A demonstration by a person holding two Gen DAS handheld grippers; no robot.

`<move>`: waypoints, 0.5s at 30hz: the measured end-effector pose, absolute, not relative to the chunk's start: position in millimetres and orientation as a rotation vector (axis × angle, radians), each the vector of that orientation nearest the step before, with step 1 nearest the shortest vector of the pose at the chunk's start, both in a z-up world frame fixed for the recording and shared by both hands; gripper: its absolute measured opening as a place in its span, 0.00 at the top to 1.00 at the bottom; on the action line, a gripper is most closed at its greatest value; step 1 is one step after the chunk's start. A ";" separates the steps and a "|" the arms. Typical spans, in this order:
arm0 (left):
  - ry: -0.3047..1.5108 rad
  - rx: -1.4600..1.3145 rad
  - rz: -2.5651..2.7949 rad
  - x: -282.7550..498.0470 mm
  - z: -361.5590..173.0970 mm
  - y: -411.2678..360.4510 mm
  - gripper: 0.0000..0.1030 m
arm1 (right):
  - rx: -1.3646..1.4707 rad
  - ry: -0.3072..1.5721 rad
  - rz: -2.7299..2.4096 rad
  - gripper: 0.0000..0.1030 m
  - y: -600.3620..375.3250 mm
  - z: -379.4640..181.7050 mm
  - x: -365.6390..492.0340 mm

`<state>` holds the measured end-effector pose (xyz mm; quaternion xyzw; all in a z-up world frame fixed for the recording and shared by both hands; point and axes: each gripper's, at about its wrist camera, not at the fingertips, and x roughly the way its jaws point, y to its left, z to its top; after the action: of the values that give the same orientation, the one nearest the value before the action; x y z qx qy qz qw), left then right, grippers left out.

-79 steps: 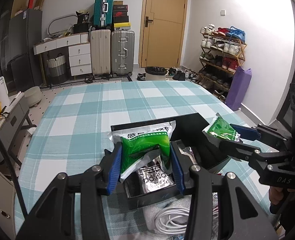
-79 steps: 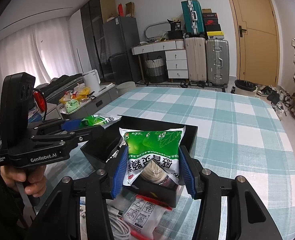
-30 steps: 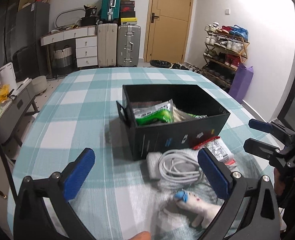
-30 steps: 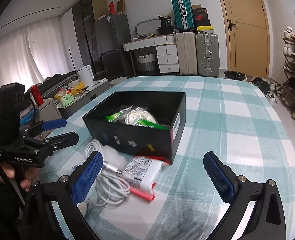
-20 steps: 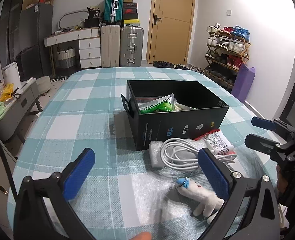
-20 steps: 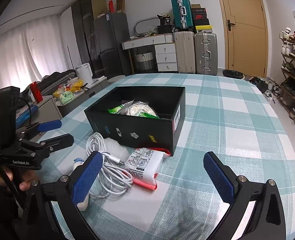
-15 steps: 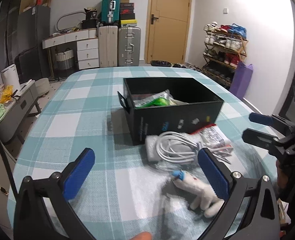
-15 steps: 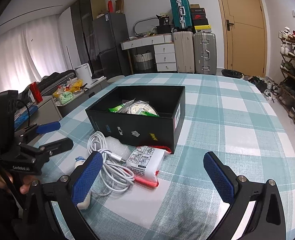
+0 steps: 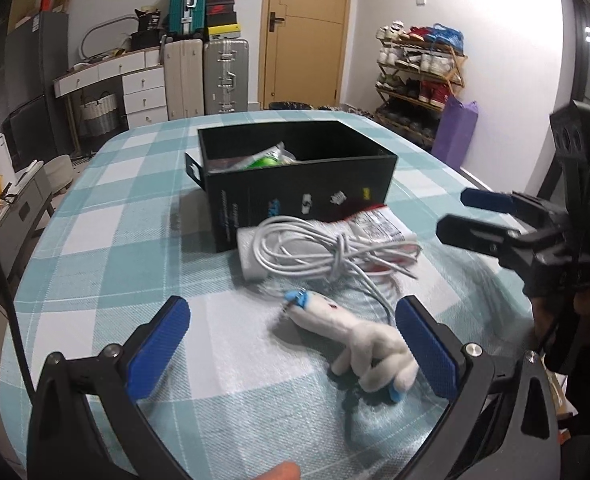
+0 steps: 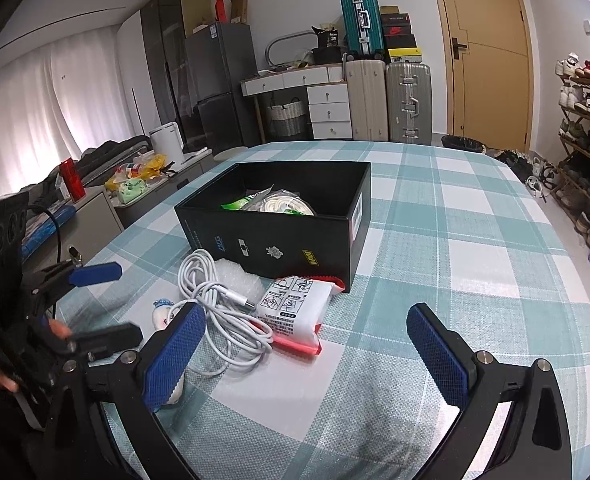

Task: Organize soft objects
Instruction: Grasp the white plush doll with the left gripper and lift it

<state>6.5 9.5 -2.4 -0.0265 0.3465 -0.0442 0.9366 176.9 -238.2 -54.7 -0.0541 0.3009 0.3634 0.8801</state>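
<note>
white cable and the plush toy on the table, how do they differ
The white cable is a thin glossy cord coiled in loops; the plush toy is one fuzzy stuffed body with a blue tip. The cable lies nearer the black box, the toy nearer the left gripper. Both are white and outside the box.

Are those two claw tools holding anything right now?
No. The left gripper and right gripper are both open and empty.

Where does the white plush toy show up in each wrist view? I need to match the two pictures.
Left wrist: the white plush toy lies low and right of centre, just inside the left gripper's right finger.
Right wrist: only part of it shows, lower left, behind the right gripper's left finger.
Shared landmark: the black box.
</note>
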 end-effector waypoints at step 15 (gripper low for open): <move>0.773 -0.007 -0.240 3.1 -13.9 -15.6 0.00 | -0.116 0.634 0.773 0.01 -237.4 -57.6 176.8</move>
<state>3.1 -15.6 -13.9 -0.0034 0.3759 -0.1169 0.9192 176.8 -237.4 -57.6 -0.0554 0.3039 0.3702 0.8761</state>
